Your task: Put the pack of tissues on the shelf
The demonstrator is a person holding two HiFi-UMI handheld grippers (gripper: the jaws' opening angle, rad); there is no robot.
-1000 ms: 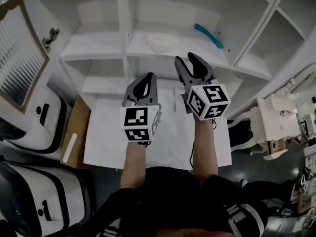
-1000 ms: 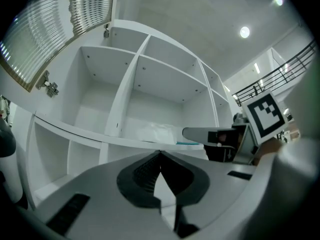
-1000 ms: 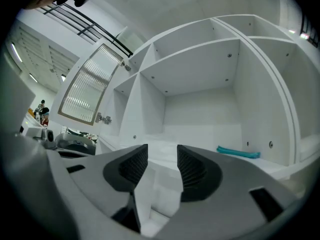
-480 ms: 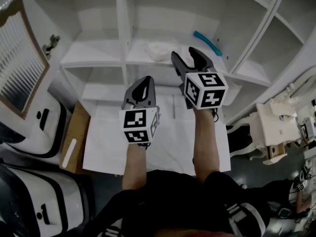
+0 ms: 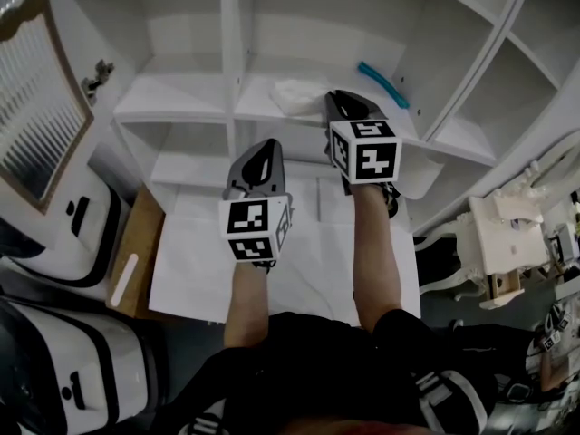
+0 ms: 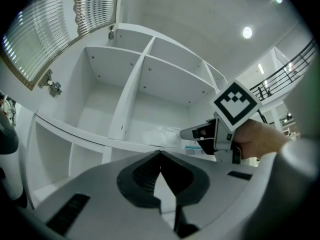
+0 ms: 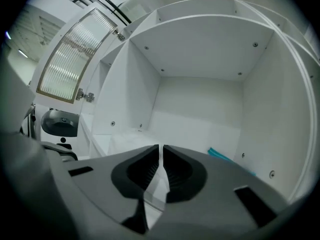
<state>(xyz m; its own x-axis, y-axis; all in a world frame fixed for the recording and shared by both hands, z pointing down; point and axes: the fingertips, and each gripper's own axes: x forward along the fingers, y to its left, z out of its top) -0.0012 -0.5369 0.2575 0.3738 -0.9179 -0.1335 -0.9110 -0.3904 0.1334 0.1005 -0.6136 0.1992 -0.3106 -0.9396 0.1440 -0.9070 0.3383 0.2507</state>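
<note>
The pack of tissues (image 5: 292, 93) lies on the shelf (image 5: 181, 98), untouched. Right tool (image 5: 349, 103) has just been closing, jaws nearly together, empty. Left tool (image 5: 265, 146) clenched, empty.

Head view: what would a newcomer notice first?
Two black-and-white marker cubes mid-frame, on the left hand-held gripper and the right hand-held gripper; the right's jaws have just been closing, nothing between them. Beside its tip the pack of tissues lies on the white shelf, a teal object further right.
</note>
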